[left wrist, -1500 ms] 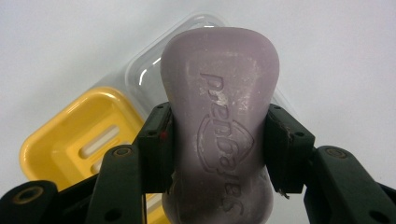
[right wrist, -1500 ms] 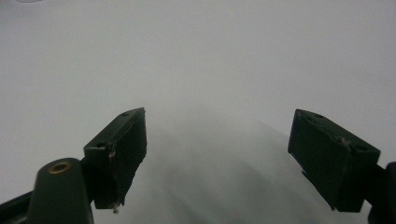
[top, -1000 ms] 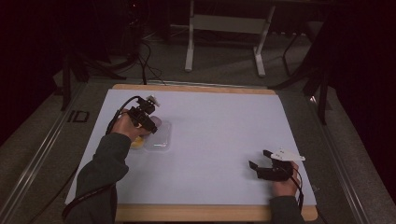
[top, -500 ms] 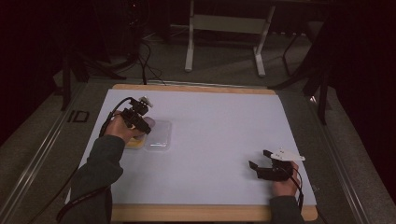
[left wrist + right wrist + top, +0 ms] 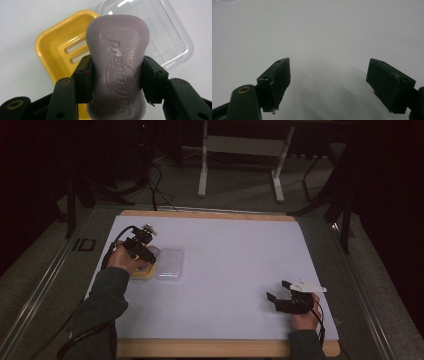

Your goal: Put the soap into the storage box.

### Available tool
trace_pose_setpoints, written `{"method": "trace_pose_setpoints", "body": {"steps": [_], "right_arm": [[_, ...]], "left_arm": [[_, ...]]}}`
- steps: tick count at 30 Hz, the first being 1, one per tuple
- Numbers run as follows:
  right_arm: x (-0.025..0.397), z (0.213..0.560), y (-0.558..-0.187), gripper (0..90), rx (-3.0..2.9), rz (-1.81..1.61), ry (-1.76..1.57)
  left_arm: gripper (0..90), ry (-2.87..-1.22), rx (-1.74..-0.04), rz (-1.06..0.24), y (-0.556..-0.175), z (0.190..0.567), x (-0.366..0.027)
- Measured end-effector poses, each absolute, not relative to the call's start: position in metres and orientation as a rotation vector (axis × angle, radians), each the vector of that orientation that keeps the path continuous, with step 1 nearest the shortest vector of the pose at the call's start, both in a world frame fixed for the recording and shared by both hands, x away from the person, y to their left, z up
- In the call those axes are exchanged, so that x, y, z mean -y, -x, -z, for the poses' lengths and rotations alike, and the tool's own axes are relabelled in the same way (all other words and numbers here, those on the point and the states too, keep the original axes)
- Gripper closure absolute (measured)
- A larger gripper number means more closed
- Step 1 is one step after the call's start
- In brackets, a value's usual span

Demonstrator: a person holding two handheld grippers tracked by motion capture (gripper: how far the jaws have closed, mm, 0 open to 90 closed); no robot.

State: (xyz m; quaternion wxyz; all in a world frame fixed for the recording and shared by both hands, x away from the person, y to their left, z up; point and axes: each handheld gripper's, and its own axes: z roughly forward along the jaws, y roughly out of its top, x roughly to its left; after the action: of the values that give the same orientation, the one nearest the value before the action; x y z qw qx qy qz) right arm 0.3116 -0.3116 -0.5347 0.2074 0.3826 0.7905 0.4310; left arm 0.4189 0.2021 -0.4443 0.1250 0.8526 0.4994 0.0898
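A lilac bar of soap [image 5: 117, 60] with an embossed logo is clamped at its waist by my left gripper [image 5: 116, 80], held just above a yellow soap dish [image 5: 62, 47]. A clear plastic lid [image 5: 160, 37] lies beside the dish. In the high view the left gripper [image 5: 146, 256] hovers over the dish [image 5: 141, 273] and lid [image 5: 169, 264] at the table's left. My right gripper [image 5: 277, 292] rests open near the front right of the white mat, and in its own view its jaws [image 5: 328, 85] stand wide apart with nothing between them.
The white mat [image 5: 225, 265] covers a wooden table. Dark floor, cables and a metal stand leg [image 5: 202, 165] lie beyond the far edge. A cable trails from each gripper.
My left gripper with the soap has shifted slightly left and toward the near side, now over the yellow dish. The right gripper has stayed still.
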Motion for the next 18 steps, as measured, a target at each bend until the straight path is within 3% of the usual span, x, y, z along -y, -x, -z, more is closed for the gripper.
{"method": "trace_pose_setpoints", "body": {"steps": [18], "right_arm": [[0.311,0.535,-0.312,19.2,-2.202,-1.198,-1.066]], "left_arm": [[50.1,-2.434,-1.601,-0.280,-0.424,0.459,-0.214]]}}
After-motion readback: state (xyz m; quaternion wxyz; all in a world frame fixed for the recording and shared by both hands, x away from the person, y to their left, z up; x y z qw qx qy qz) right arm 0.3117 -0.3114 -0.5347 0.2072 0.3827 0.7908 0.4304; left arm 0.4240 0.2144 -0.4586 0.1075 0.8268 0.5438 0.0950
